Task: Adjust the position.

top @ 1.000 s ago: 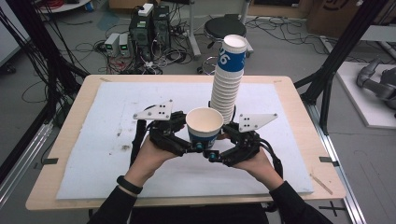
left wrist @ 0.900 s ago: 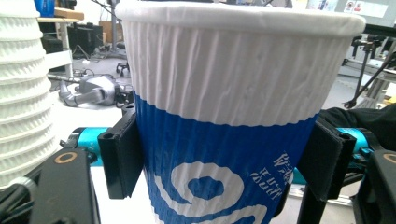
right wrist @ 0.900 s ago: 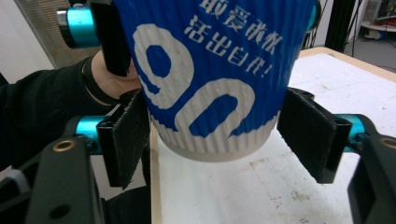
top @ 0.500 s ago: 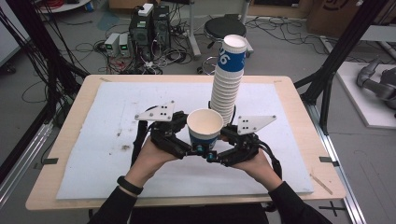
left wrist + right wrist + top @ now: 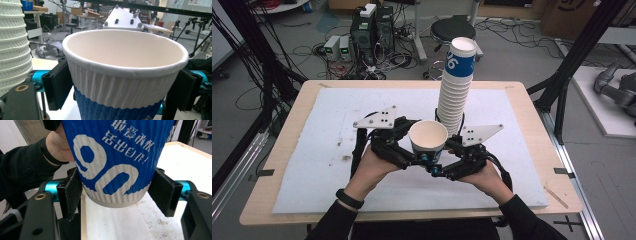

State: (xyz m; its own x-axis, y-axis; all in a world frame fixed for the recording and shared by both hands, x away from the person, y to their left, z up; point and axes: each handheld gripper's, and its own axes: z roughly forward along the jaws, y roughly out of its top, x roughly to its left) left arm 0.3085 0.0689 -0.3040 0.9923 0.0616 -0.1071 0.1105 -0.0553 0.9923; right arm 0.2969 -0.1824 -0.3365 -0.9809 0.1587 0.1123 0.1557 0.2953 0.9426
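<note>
Above the counter (image 5: 312, 150), in front of the tall cup stack (image 5: 455, 90), I'd keep both grips gentle: left gripper (image 5: 412, 159) and right gripper (image 5: 439, 167) jaws both clamp the single cup (image 5: 428, 142), which crushes easily.

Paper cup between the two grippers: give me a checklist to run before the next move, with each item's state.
1. Left gripper jaws against the paper cup sides: ok.
2. Right gripper jaws flank the cup's base; firm contact: cannot tell.
3. Cup upright, mouth up: ok.
4. Cup empty: ok.
5. Cup lifted clear of the white board: ok, gap under its base in the right gripper view.
6. Cup stack close behind; clearance from it: cannot tell.
</note>
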